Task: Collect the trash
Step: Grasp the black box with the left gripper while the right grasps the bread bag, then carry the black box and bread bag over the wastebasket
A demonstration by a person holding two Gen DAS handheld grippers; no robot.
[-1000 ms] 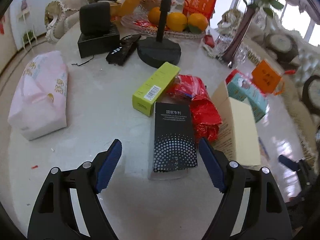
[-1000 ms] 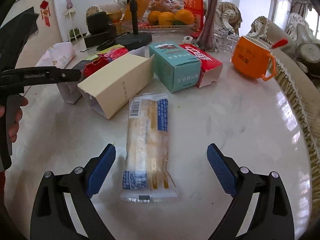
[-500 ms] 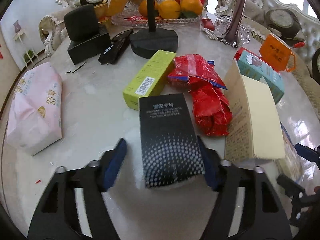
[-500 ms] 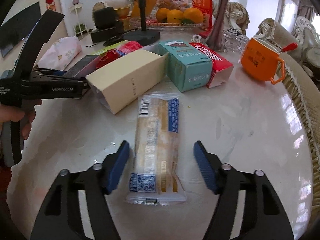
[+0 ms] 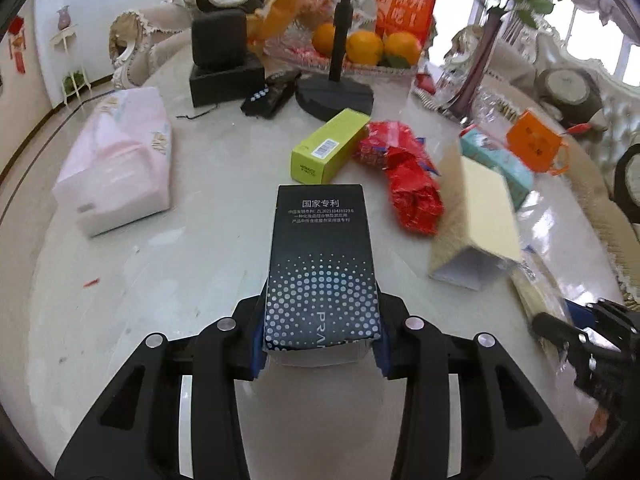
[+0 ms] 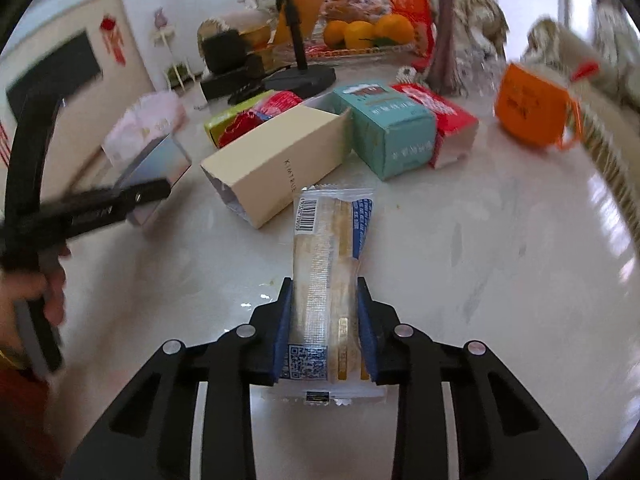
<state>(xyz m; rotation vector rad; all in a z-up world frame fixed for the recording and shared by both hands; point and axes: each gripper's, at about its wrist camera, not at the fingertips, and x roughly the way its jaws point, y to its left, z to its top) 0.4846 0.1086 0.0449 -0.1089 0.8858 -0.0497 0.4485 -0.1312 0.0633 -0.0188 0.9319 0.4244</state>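
Observation:
My left gripper (image 5: 320, 332) is shut on a black box with a white dot pattern (image 5: 320, 264) and holds it lifted off the white marble table (image 5: 200, 208). My right gripper (image 6: 324, 332) is shut on a clear snack wrapper with blue print (image 6: 326, 264) and holds it raised, its far end tilted up. In the right wrist view the left gripper (image 6: 132, 200) shows at the left with the box's silvery side (image 6: 160, 168). A cream carton (image 6: 280, 164) (image 5: 480, 216), a red crumpled wrapper (image 5: 408, 176), a lime box (image 5: 328, 152) and a teal box (image 6: 388, 128) lie on the table.
A pink tissue pack (image 5: 116, 164) lies at the left. A black stand base (image 5: 336, 96), a remote (image 5: 272, 94), a black box stack (image 5: 220, 60) and a fruit tray with oranges (image 5: 364, 46) stand at the back. An orange mug (image 6: 532, 108) and a red box (image 6: 444, 116) are at the right.
Both grippers closed from open: the left onto the black box, the right onto the snack wrapper. Both items have lifted off the table.

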